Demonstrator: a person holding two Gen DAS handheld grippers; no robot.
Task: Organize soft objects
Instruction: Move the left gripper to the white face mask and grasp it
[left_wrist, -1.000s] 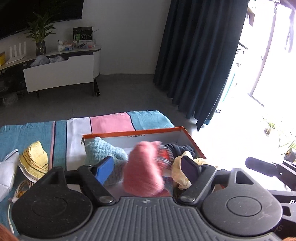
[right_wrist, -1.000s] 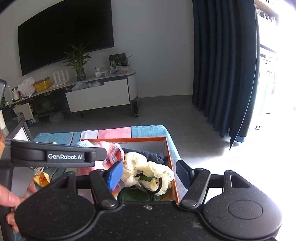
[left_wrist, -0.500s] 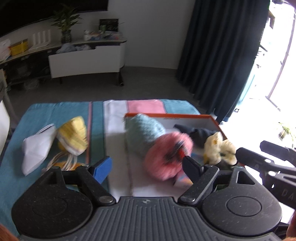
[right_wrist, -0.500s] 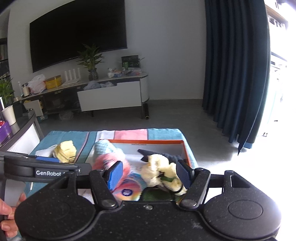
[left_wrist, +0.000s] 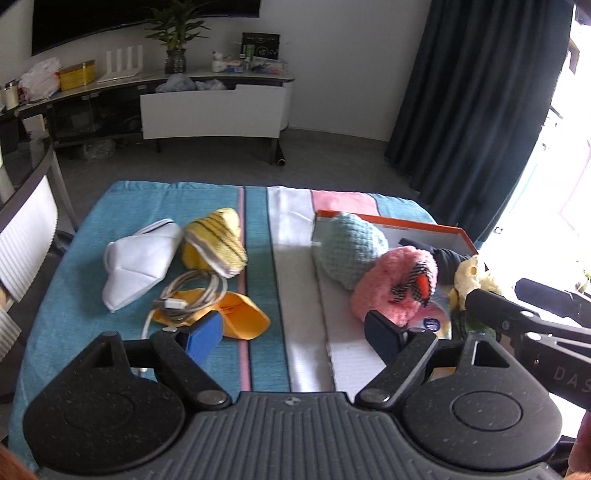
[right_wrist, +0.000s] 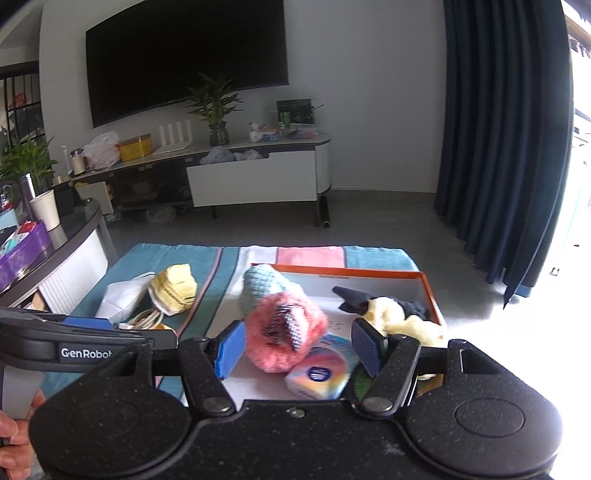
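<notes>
Left wrist view: left gripper (left_wrist: 293, 334) jaws spread wide, just been opening, nothing between them. Pink knit (left_wrist: 395, 286) lies in the orange box (left_wrist: 391, 222) at right, touching the blue knit (left_wrist: 349, 249). Mask (left_wrist: 138, 266), yellow knit (left_wrist: 216, 247) and cable (left_wrist: 192, 293) sit mid-left on the striped cloth (left_wrist: 258, 284).

Right wrist view: right gripper (right_wrist: 299, 347) open, empty, over the pink knit (right_wrist: 284, 328) at center.
</notes>
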